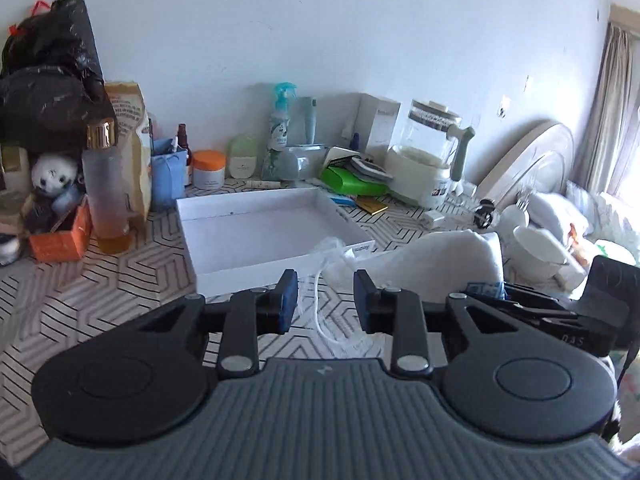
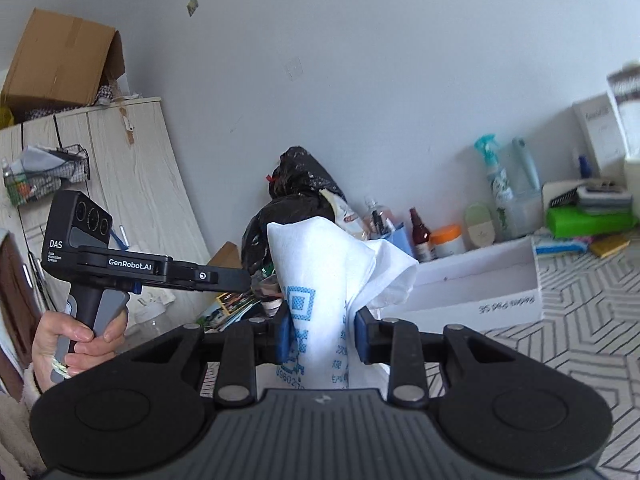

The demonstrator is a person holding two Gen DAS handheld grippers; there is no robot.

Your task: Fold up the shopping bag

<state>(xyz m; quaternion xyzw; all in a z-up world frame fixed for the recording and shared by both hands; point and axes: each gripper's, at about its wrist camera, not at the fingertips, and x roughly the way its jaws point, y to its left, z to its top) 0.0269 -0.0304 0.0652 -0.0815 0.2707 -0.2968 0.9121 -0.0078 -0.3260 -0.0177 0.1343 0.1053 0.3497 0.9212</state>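
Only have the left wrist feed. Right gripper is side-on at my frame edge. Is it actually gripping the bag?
Observer: Yes. The right wrist view shows the right gripper with its jaws closed on the white bag.
Operator: Any print on it? I only see a sliver of blue.
Observer: A blue QR code with blue text beside it, facing the right camera.
Operator: Bag shape above the jaws?
Observer: It stands up bunched, and its top flops over toward the white tray.

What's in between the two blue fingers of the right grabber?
The white shopping bag with blue print. In the right wrist view it stands up between the right gripper's fingers, which press it from both sides.
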